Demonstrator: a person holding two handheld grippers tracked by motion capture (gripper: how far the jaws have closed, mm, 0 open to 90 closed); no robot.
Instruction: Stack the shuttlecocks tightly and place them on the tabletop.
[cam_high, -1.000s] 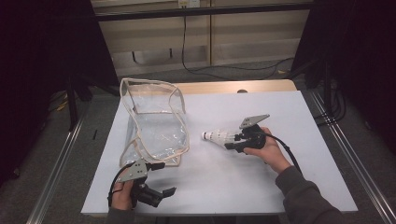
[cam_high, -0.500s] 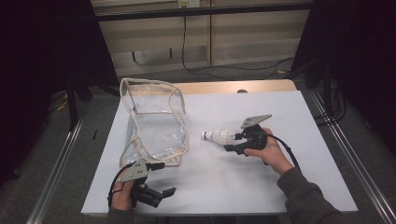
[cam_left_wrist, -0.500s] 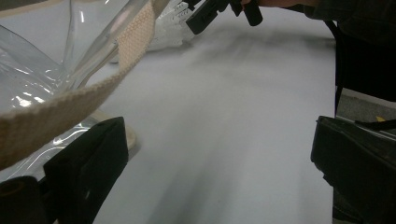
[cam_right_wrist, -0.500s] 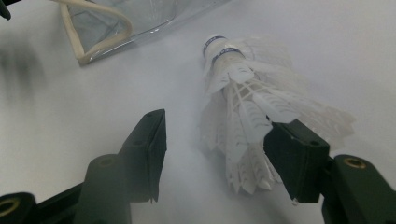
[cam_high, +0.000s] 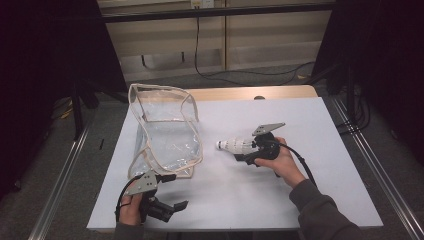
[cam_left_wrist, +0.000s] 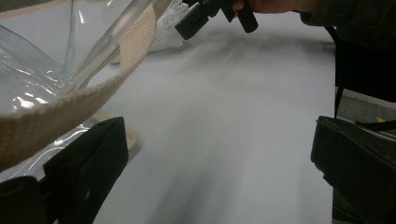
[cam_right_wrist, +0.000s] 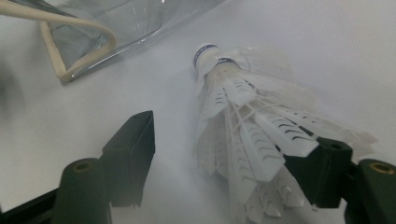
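Observation:
A white feather shuttlecock (cam_high: 233, 146) lies on the white table (cam_high: 320, 130), cork end pointing left toward a clear plastic bag (cam_high: 167, 137) with beige trim. My right gripper (cam_high: 243, 151) sits around its feather skirt. In the right gripper view the shuttlecock (cam_right_wrist: 243, 107) rests against the right jaw while the left jaw stands clear of it. These jaws have just been opening, and the right gripper (cam_right_wrist: 229, 140) is open. My left gripper (cam_high: 169, 206) is open at the table's front left, just below the bag's near corner. Its view shows the bag's trim (cam_left_wrist: 70, 100) above the left jaw.
The bag stands with its mouth open, reaching from the table's back left toward the front. A wooden strip (cam_high: 235, 93) edges the table's far side. Metal rails (cam_high: 372, 165) run along both sides. The right gripper's cable (cam_high: 300, 162) trails over the person's hand.
The right gripper's jaws have spread apart around the shuttlecock, which stays in about the same spot. The left gripper has not moved.

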